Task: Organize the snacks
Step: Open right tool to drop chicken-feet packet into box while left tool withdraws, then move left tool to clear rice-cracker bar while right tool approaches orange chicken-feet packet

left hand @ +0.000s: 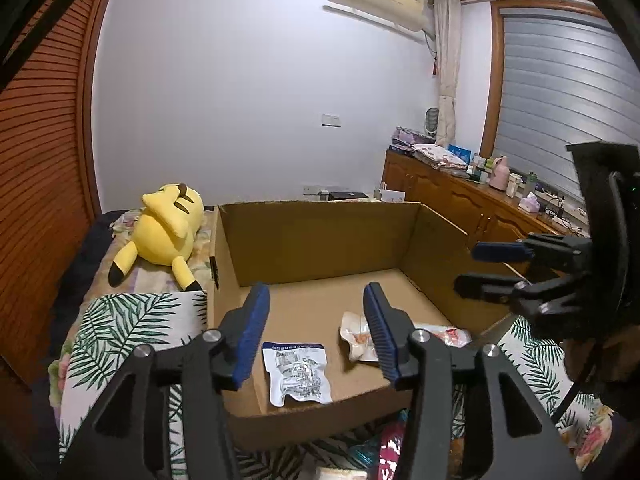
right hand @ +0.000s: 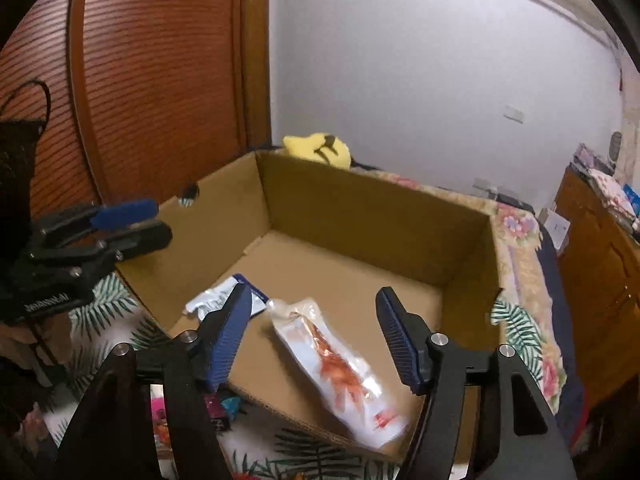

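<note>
An open cardboard box [left hand: 320, 236] [right hand: 372, 216] stands on a leaf-print bed cover. Two snack packs lie on its floor near the front wall: a white pack with blue print [left hand: 298, 372] [right hand: 218, 300] and a clear pack with orange pieces [left hand: 360, 336] [right hand: 340, 372]. My left gripper [left hand: 316, 320] is open and empty, above the box's front edge, over the white pack. My right gripper [right hand: 312, 336] is open and empty, above the orange pack. Each gripper shows in the other's view, the right gripper [left hand: 484, 268] at the box's right side and the left gripper [right hand: 140, 220] at its left.
More snack packs [left hand: 384, 452] [right hand: 216, 404] lie on the cover in front of the box. A yellow plush toy [left hand: 168, 232] [right hand: 320, 150] lies behind the box. A wooden sideboard [left hand: 460, 200] with clutter runs along the right. A slatted wooden door [right hand: 140, 80] is on the left.
</note>
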Demonstrator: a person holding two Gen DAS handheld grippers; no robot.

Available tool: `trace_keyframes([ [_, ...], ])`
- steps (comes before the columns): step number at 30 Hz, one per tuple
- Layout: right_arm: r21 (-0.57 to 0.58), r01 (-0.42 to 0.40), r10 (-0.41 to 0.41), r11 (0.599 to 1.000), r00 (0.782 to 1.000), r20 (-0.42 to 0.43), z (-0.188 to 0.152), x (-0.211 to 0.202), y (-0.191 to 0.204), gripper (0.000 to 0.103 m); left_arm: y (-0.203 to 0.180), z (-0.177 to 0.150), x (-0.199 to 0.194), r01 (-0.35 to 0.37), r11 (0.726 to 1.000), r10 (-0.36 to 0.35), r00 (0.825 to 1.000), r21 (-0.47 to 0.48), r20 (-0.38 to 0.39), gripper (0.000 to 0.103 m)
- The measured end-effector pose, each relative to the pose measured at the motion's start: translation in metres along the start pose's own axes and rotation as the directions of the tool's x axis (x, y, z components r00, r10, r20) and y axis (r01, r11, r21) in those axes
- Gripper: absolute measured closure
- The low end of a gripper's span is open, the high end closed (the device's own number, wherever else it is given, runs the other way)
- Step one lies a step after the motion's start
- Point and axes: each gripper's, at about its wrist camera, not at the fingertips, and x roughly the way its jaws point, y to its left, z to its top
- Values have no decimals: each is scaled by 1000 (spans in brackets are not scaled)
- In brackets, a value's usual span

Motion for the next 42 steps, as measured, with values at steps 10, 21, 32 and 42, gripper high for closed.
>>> trace_keyframes([
  [10, 39, -18, 15, 999, 997, 73, -14, -85, 13, 37, -22, -4, -45, -5, 1000, 4, 1000, 23, 29, 21],
  [21, 76, 11, -14, 997, 999, 40, -87, -116, 26, 37, -46, -69, -69, 5, 999, -4, 999, 41, -32, 15],
  [32, 117, -9, 15, 993, 998, -55, -154, -97, 36, 36, -52, -115, -63, -4, 1000, 5, 989, 7, -145, 15],
  [42, 120, -32, 52, 992, 985, -162, -172, -91, 33, 36, -52, -119, -61, -20, 1000, 21, 968, 5, -250, 15],
])
